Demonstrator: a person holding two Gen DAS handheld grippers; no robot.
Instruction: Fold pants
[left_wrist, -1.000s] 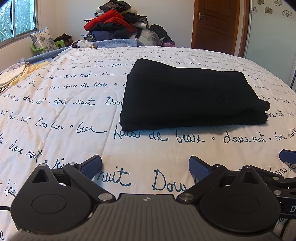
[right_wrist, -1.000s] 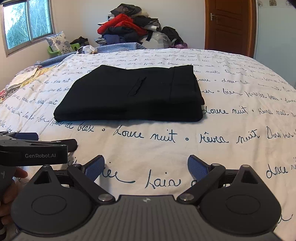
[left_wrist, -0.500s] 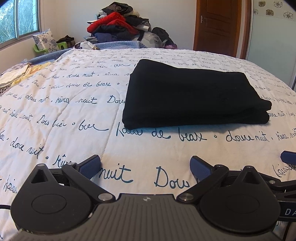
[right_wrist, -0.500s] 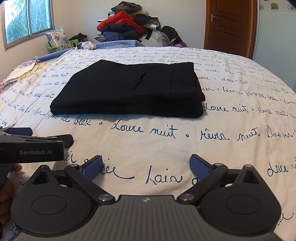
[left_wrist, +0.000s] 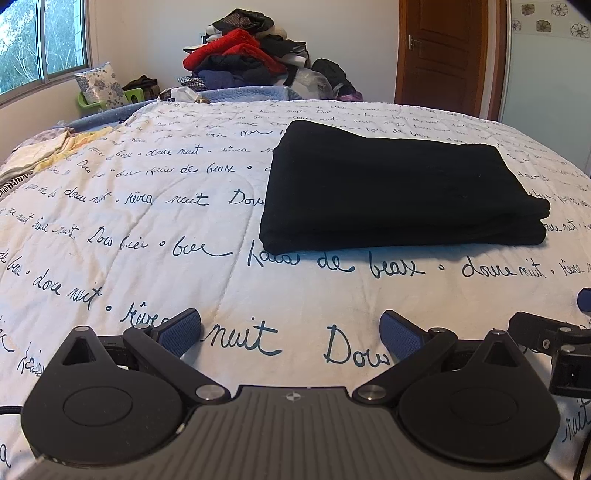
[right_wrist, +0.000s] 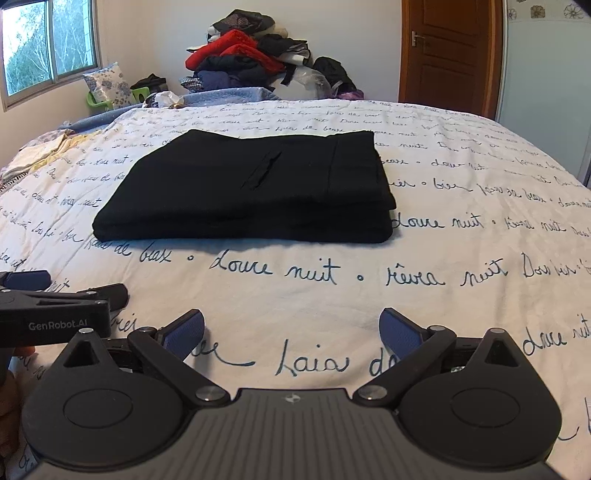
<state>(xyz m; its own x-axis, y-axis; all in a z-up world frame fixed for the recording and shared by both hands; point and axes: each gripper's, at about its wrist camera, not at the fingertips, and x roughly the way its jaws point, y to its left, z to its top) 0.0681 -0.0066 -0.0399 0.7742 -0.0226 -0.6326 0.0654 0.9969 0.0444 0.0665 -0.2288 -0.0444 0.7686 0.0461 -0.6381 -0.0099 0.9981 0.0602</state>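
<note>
Black pants (left_wrist: 399, 192) (right_wrist: 251, 188) lie folded into a flat rectangle on the white bedspread with blue script (left_wrist: 147, 229) (right_wrist: 461, 266). My left gripper (left_wrist: 291, 330) hovers low over the bedspread, well short of the pants' near edge, open and holding nothing. My right gripper (right_wrist: 291, 330) is likewise open and empty, a little nearer than the pants. The left gripper's body (right_wrist: 55, 306) shows at the left of the right wrist view, and part of the right gripper (left_wrist: 554, 343) at the right edge of the left wrist view.
A heap of clothes (left_wrist: 251, 55) (right_wrist: 251, 51) is piled at the far end of the bed. A brown door (left_wrist: 447, 55) stands at the back right, a window (right_wrist: 48, 44) at the left. Light fabrics (left_wrist: 48, 151) lie at the bed's left edge.
Both grippers have tilted and drifted slightly, so the pants sit a little differently in view. Both stay open; the pants have not moved.
</note>
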